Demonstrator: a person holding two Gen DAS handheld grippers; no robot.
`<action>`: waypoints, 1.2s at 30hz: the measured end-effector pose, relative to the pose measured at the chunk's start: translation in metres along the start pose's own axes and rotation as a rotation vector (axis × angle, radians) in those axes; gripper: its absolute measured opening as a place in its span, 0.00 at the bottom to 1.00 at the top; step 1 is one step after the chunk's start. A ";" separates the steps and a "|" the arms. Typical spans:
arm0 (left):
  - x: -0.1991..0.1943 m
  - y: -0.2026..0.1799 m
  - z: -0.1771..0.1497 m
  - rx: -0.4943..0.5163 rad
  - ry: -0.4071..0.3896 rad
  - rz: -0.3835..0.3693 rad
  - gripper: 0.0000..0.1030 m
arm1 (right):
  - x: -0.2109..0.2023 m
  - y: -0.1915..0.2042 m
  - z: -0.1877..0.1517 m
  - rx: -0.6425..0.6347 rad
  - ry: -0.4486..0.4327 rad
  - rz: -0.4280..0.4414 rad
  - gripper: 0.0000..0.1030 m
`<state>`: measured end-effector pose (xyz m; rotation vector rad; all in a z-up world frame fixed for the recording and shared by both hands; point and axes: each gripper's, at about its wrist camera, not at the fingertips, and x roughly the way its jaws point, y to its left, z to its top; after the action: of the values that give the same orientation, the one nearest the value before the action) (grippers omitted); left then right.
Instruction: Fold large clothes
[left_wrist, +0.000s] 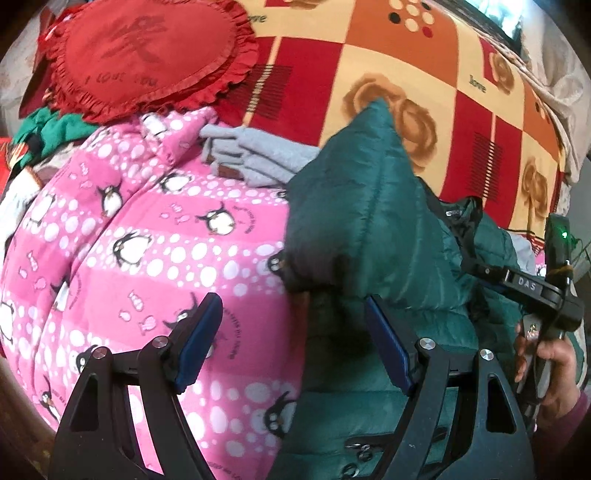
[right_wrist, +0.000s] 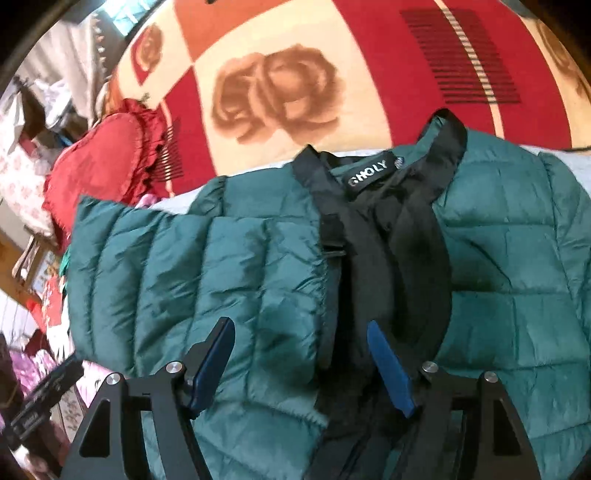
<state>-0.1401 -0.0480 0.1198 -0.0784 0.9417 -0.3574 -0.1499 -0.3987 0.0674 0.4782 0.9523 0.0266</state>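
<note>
A dark green quilted puffer jacket lies on a bed under a red-and-cream checked blanket. The left gripper and right gripper hover over it, jaws released, grasping nothing.

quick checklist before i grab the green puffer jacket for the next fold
1. Left claw open: ok.
2. Right claw open: ok.
3. Green jacket free of both claws: ok.
4. Sleeve folded across the body: ok.
5. Collar with black lining in reach of the right claw: ok, it lies just ahead.
6. Jacket clear of the pink penguin quilt: not ok, they overlap.
</note>
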 end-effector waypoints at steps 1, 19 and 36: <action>0.001 0.003 0.000 -0.009 0.004 -0.003 0.77 | 0.005 0.000 0.001 -0.003 0.006 0.007 0.60; 0.011 0.001 -0.002 -0.034 0.033 -0.005 0.77 | -0.112 -0.046 0.002 -0.139 -0.274 -0.346 0.10; 0.049 -0.090 0.038 0.071 0.000 -0.025 0.77 | -0.119 -0.084 -0.013 0.015 -0.241 -0.255 0.65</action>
<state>-0.1074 -0.1522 0.1235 -0.0256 0.9277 -0.4132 -0.2451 -0.4960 0.1198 0.3620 0.7706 -0.2635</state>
